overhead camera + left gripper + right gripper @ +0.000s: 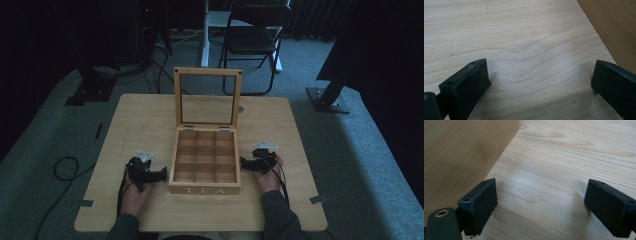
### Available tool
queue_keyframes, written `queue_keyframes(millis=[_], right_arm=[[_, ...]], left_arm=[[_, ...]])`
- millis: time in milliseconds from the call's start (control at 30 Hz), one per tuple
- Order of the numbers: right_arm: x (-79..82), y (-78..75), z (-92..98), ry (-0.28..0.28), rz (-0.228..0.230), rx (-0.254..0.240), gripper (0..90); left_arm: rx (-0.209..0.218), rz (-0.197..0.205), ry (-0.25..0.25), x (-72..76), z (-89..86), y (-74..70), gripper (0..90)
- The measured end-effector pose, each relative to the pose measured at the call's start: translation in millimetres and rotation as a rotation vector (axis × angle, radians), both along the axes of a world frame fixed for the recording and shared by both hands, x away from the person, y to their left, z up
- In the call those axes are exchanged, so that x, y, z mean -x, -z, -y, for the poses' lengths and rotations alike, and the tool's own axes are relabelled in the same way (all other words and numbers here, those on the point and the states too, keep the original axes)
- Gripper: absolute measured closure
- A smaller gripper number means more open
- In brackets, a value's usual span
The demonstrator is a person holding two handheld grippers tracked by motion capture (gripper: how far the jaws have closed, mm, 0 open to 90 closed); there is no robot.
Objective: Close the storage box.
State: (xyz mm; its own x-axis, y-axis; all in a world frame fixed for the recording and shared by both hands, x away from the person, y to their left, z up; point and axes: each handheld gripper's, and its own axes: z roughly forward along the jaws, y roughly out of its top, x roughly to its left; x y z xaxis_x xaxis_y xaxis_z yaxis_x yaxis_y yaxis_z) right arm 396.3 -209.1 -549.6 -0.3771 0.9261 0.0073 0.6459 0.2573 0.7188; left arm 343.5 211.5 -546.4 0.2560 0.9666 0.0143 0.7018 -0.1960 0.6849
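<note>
A wooden tea box marked TEA stands mid-table, its glass-paned lid raised upright; the compartments look bare. My left gripper rests on the table just left of the box, jaws wide apart with nothing between them. In the left gripper view its jaws frame bare wood, the box's side wall at the upper right. My right gripper lies just right of the box, open too. The right gripper view shows its jaws over bare table, with the box's wall at the left.
The light wooden table has rounded corners. A dark chair and stand legs are on the grey floor beyond it. Cables lie on the floor at the left. Metal tabs stick out at the table's front corners.
</note>
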Motion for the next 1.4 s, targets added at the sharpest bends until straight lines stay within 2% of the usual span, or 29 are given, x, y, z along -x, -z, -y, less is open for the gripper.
queue_keyframes(millis=[467, 533, 633, 667, 767, 1000, 1400], right_arm=[[0.4, -0.3, 1.0, -0.021, 0.006, -0.002, 14.6], [0.9, -1.0, 1.9, -0.025, 0.006, -0.003, 19.6], [2.8, -3.6, 3.5, -0.017, 0.004, -0.004, 32.3], [3.4, -5.1, 4.0, -0.016, -0.001, -0.005, 36.8], [4.7, -9.4, 4.8, -0.018, -0.014, -0.036, 41.3], [9.0, -29.0, 2.5, -0.036, 0.027, -0.079, 45.6], [1.5, -55.8, -8.8, -0.052, 0.073, -0.061, 46.0]], left_arm=[[0.000, 0.000, 0.000, 0.0, 0.0, 0.0, 1.6], [-0.001, 0.000, 0.000, 0.0, 0.0, 0.0, 1.6], [0.000, 0.000, 0.000, 0.0, 0.0, 0.0, 1.6], [0.000, 0.000, 0.000, 0.0, 0.0, 0.0, 1.6], [0.000, 0.000, 0.000, 0.0, 0.0, 0.0, 1.6], [0.000, 0.000, 0.000, -0.1, 0.0, 0.0, 1.6], [-0.002, -0.002, 0.002, -1.0, -0.2, -0.2, 1.6]])
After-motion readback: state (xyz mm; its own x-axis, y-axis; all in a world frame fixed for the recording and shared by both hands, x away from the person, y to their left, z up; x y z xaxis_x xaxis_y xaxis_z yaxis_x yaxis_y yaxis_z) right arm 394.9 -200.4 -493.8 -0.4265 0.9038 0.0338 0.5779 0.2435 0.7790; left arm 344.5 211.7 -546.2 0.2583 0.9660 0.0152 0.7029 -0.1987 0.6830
